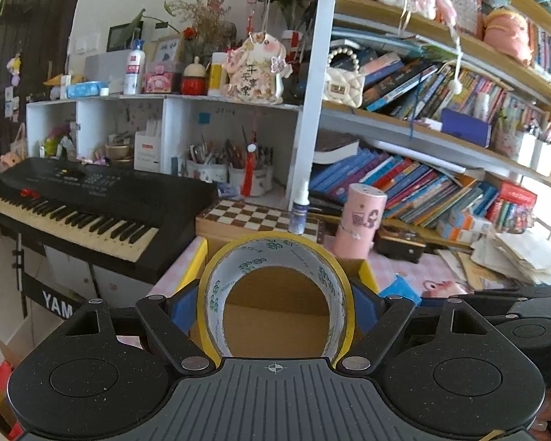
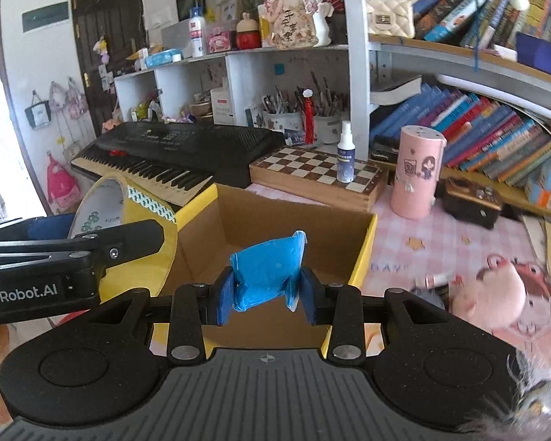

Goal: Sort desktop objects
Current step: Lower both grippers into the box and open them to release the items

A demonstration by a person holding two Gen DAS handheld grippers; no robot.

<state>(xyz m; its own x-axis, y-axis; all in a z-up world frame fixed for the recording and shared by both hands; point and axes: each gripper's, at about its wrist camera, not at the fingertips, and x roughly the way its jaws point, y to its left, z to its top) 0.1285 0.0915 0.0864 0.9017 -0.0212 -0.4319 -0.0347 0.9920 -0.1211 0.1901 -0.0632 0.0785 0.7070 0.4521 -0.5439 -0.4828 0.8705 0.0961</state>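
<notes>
The left gripper (image 1: 275, 303) has its jaws spread wide and clamped on a tape roll (image 1: 275, 294), the blue pads pressing its yellow sides; the roll stands on edge, its hole facing the camera. Through the hole shows the brown inside of an open cardboard box (image 2: 294, 220) with yellow outer walls, which sits on the counter (image 2: 440, 242) under a pink checked cloth. The right gripper (image 2: 266, 286) has its jaws drawn close, pinching a crumpled blue packet (image 2: 266, 268), perhaps a wrapper, above the box's opening. In the right wrist view the tape roll sits over the box's left wall. Behind the box are a chessboard (image 2: 312, 172) with a spray bottle (image 2: 345, 154) standing on it, a pink canister (image 2: 417, 172) and a keyboard (image 2: 165, 154).
</notes>
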